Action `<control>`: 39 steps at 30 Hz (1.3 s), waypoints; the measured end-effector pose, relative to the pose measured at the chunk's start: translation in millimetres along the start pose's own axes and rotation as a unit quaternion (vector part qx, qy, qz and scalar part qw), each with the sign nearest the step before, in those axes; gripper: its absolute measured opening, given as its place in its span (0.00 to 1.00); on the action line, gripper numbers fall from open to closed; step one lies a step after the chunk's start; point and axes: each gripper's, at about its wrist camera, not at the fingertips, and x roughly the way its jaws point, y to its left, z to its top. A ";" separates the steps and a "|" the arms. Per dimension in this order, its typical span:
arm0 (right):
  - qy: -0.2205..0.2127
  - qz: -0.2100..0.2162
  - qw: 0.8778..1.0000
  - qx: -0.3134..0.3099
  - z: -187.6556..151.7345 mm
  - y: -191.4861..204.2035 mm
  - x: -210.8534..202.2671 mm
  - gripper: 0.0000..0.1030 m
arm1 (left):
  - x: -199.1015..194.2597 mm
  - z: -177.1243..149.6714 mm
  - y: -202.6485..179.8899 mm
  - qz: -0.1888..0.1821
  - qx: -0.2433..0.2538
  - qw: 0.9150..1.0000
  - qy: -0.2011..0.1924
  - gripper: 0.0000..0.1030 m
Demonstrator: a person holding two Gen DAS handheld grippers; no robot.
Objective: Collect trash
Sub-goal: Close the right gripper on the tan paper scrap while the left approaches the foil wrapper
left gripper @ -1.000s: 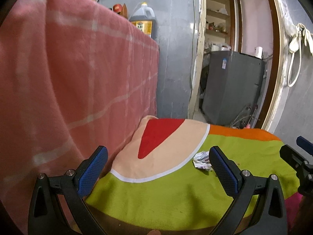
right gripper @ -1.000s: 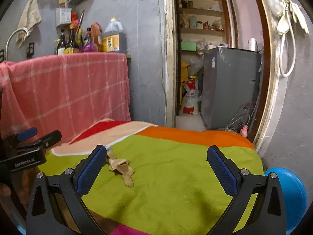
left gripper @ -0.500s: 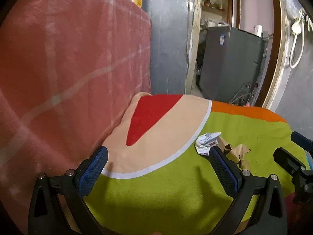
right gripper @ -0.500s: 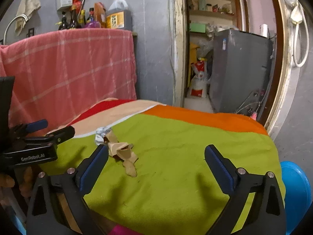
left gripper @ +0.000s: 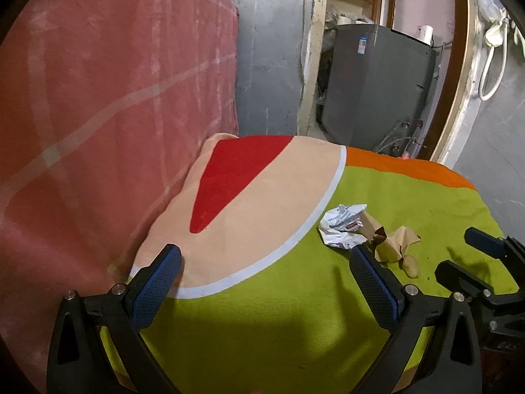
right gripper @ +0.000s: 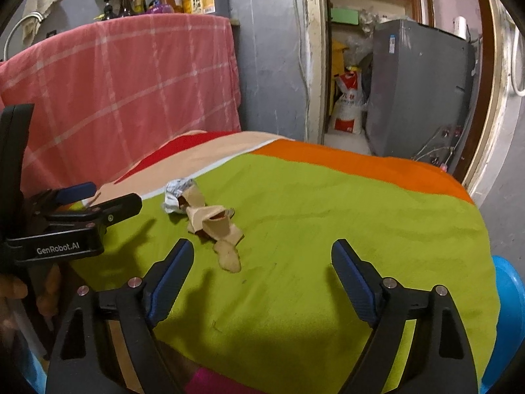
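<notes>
Meanwhile, two pieces of trash lay together on a bright cloth of lime green, orange, beige and red that covered the table. A crumpled white printed paper wrapper sat at the white band between the beige and green areas, and a torn piece of brown kraft paper touched it on the side away from the beige, spreading out over the green. From the right wrist view the brown paper trailed toward the camera, ending in a small tan scrap.

The left gripper hovered over the cloth with its blue-padded jaws wide apart and nothing between them; the wrapper lay just beyond its right fingertip. The right gripper also pointed down at the cloth, its jaws apart but closing, with only bare green cloth between them; the trash lay just ahead and to the left of its left finger.

A pink checked cloth hung behind the table. Bottles stood on the ledge above it. A grey appliance stood in the doorway beyond.
</notes>
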 end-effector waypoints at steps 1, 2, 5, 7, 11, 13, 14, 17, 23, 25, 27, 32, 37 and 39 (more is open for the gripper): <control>0.003 0.003 1.000 0.001 -0.2 -0.2 0.9 0.81 | 0.6 -0.4 0.0 -0.003 0.001 1.000 0.003 0.91; 0.005 0.005 1.000 0.001 -0.3 -0.3 1.5 0.80 | 1.5 -0.7 -0.2 -0.009 0.002 1.000 0.007 0.87; 0.012 0.010 1.000 -0.002 -0.7 0.5 3.4 0.77 | 4.9 0.3 -2.2 -0.025 0.005 1.000 0.014 0.78; 0.022 0.016 1.000 -0.005 -0.5 1.4 6.7 0.72 | 6.3 0.9 -4.7 -0.037 0.010 0.999 0.018 0.73; 0.049 0.028 0.998 -0.012 0.8 5.3 18.1 0.60 | 8.6 2.9 -12.8 -0.054 0.028 0.998 0.024 0.63; 0.063 0.036 0.997 -0.017 1.6 8.1 24.1 0.53 | 9.9 3.1 -16.5 -0.062 0.035 0.997 0.027 0.59; 0.072 0.040 0.996 -0.020 1.7 9.9 27.6 0.51 | 10.7 3.5 -18.1 -0.065 0.038 0.997 0.029 0.57; 0.087 0.045 0.995 -0.030 2.1 12.6 33.9 0.45 | 13.4 4.7 -20.9 -0.071 0.045 0.996 0.032 0.54; 0.096 0.052 0.994 -0.021 6.1 8.3 39.4 0.25 | 22.1 12.6 -25.8 -0.090 0.048 0.994 0.037 0.54; 0.096 0.057 0.994 -0.010 5.8 4.2 39.3 0.18 | 25.9 15.4 -26.8 -0.097 0.050 0.993 0.041 0.54; 0.096 0.060 0.994 -0.003 5.8 0.1 39.0 0.13 | 27.5 17.8 -29.3 -0.105 0.051 0.992 0.041 0.54; 0.093 0.048 0.994 -0.003 5.8 -3.3 35.4 0.12 | 27.0 20.6 -31.3 -0.122 0.050 0.991 0.039 0.54; 0.088 0.035 0.996 0.002 4.7 -11.5 31.2 0.12 | 22.3 21.4 -28.7 -0.136 0.039 0.989 0.033 0.54; 0.086 0.034 0.996 0.006 4.1 -14.0 29.9 0.12 | 24.0 23.1 -28.7 -0.136 0.033 0.989 0.036 0.54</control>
